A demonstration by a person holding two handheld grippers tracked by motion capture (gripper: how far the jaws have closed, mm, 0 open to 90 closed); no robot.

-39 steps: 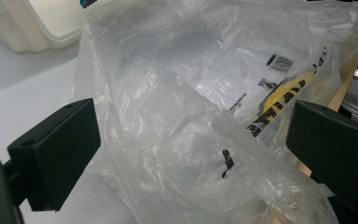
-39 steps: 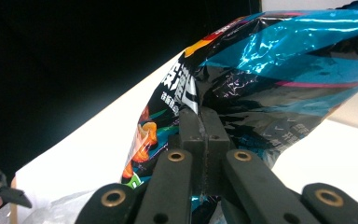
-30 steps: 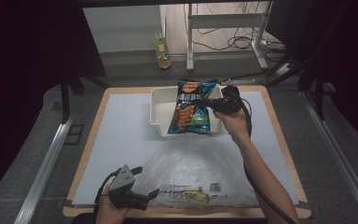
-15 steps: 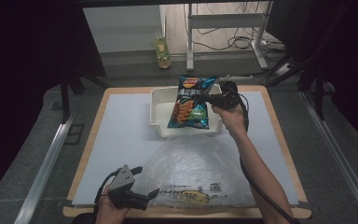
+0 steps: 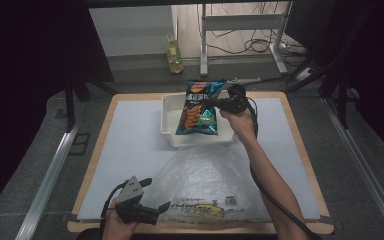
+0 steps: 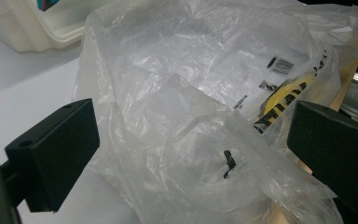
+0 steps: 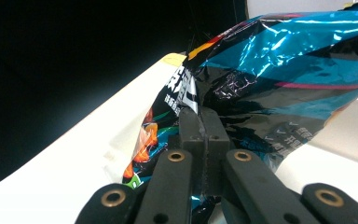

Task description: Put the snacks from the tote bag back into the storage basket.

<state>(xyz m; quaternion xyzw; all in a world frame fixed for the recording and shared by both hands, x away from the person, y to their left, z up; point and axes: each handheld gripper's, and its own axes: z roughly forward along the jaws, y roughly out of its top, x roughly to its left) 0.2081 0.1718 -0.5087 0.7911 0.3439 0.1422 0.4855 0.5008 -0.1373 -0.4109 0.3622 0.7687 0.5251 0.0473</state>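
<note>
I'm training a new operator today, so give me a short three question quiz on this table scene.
1. True or false: the right gripper is shut on the blue foil snack bag.
2. What lies between the left gripper's open jaws?
A. a glass bottle
B. the crumpled clear plastic bag
C. a metal spoon
3. Fill in: the snack bag hangs over the white plastic ____.

Key: 1 true; 2 B; 3 bin.

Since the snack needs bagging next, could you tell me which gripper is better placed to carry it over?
Right: the right gripper is shut on the chip bag above the white bin.
</note>
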